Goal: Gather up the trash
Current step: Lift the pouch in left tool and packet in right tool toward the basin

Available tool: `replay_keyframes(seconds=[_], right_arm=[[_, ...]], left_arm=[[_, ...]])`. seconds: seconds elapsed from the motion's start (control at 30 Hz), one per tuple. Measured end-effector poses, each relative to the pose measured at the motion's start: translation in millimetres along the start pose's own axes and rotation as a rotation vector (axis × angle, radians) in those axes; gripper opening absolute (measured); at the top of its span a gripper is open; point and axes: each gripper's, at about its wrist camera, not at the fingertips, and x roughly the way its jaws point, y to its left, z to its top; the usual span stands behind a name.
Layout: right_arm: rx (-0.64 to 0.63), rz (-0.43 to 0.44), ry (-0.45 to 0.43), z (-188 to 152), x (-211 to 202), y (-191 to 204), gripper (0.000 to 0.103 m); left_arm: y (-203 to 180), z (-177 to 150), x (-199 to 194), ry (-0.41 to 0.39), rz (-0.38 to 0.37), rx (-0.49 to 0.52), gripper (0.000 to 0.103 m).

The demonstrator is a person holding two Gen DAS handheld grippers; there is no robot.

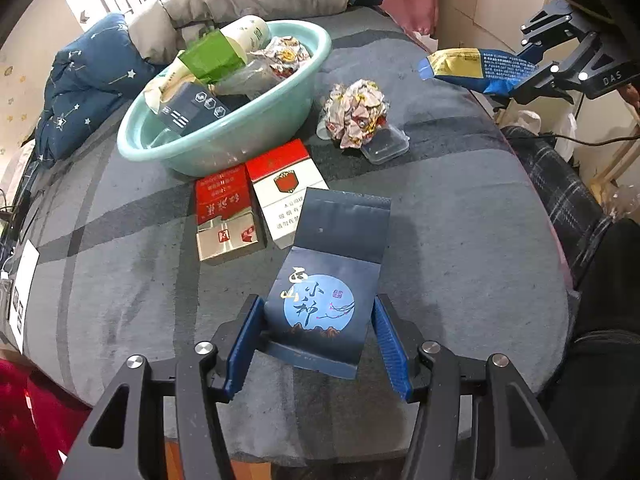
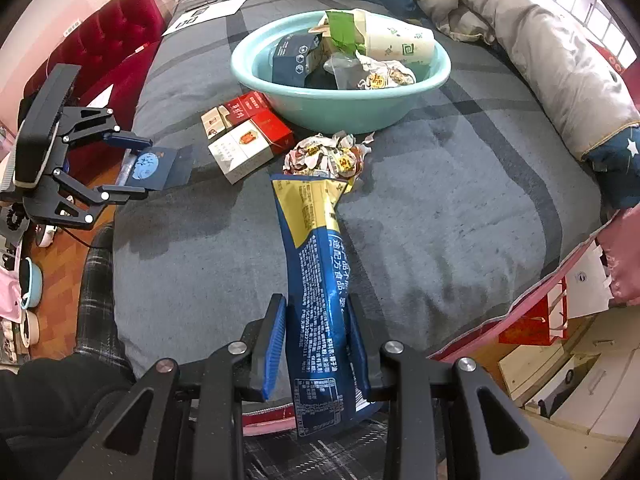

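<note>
Blue box: a dark blue carton [image 1: 326,296] with a pale blue disc and white brush characters on its face, its lid flap folded open; it sits at 6 o'clock in the left wrist view, lifted clear of the bed.
Snack bag: a long blue and yellow foil wrapper [image 2: 320,304] covered in small print, crumpled at its far end, running from 6 o'clock toward the centre of the right wrist view.
Left gripper: the left gripper [image 1: 318,342] stands about half open, its blue pads pressed on both sides of the blue box.
Right gripper: the right gripper [image 2: 318,344] is closed down tight, pinching the snack bag between its pads.
Other trash: two red and white cigarette packs [image 1: 256,196] lie beside a crumpled wrapper ball [image 1: 354,112] and a clear plastic lid [image 1: 386,146].
Basin: a teal basin [image 2: 340,108] at 12 o'clock, already filled with cartons, a paper cup and wrappers.
Surface: a grey striped blanket [image 2: 440,220] over a bed.
Room: a star-print navy quilt [image 1: 80,92], a grey bolster [image 2: 560,64], a red headboard [image 2: 104,40].
</note>
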Motion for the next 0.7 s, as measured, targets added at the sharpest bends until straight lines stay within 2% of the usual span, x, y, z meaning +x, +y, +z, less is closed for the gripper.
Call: replay_keyframes(seconds=[0.7], right_arm=[[-0.030,-0.035,-0.053,31.0,-34.9,-13.5,0.031]], left_arm=[[-6.6,30.1,-42.0,-0.079,0.030,0.020,0.060]])
